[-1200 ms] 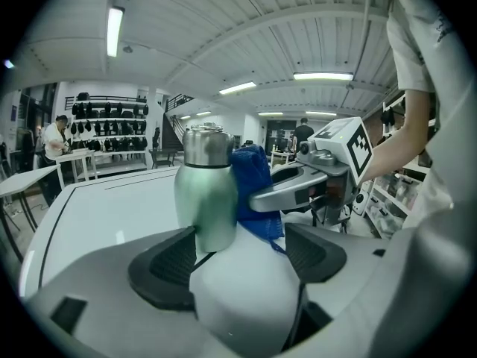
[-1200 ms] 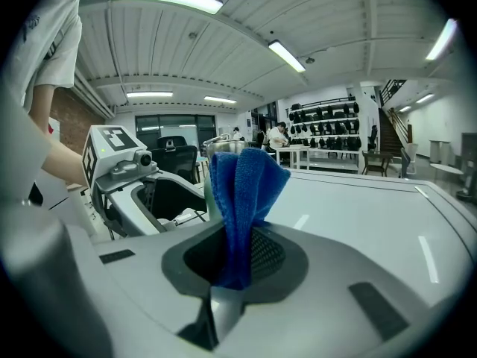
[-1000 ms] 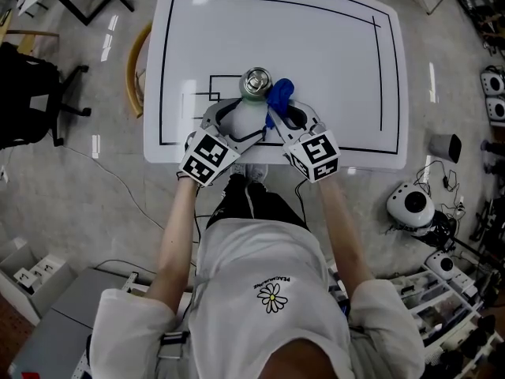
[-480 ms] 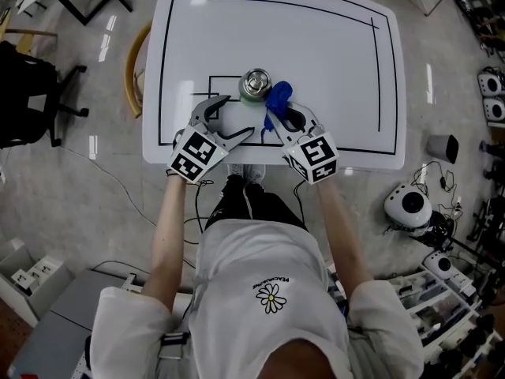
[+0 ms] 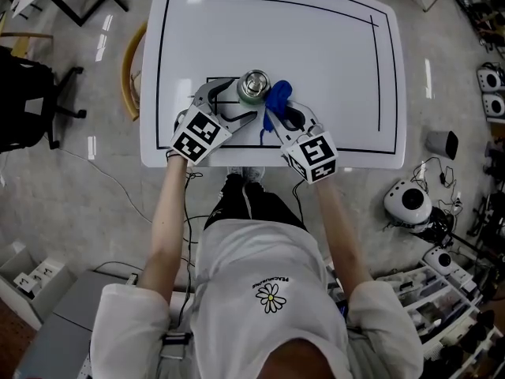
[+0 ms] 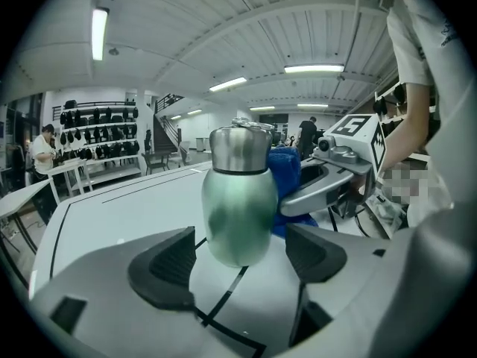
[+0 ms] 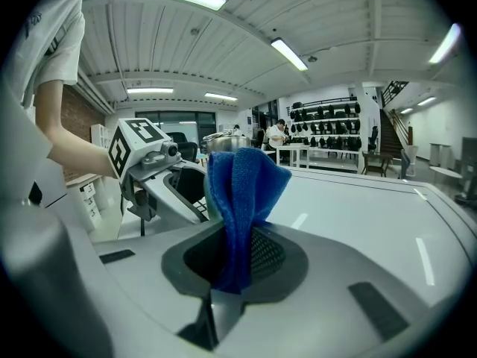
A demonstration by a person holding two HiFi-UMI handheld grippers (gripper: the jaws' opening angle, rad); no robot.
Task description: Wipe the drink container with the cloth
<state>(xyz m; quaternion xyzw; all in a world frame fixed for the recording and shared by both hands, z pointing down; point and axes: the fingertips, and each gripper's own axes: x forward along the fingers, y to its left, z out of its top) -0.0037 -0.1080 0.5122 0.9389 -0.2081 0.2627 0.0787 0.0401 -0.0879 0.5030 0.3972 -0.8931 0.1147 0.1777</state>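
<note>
The drink container [image 5: 254,85] stands upright on the white tabletop [image 5: 331,61], near its near edge and a little left of the middle. It is a green bottle with a steel shoulder and a steel cap [image 6: 240,127] on top. With the cap on, nothing can be seen of what is inside.

The left claw [image 5: 230,101] is open, its 2 jaws spread wide. In the left gripper view the bottle rises right at the mouth of the gap, between the 2 dark pads [image 6: 165,265] and a little beyond them. Neither pad visibly touches it, and the claw grips nothing.

The right claw [image 7: 237,258] is clamped on the blue cloth [image 7: 240,192]. A fold of the cloth is caught between the closed jaws and the rest stands up out of them in a loose bunch. In the head view the cloth sits against the bottle's right side, and it seems to touch the green wall just below the steel shoulder. In the right gripper view the cloth hides most of the bottle, with only the steel top showing past it.

Black lines [image 5: 379,54] are drawn on the tabletop. A small black rectangle lies under and to the left of the bottle.
</note>
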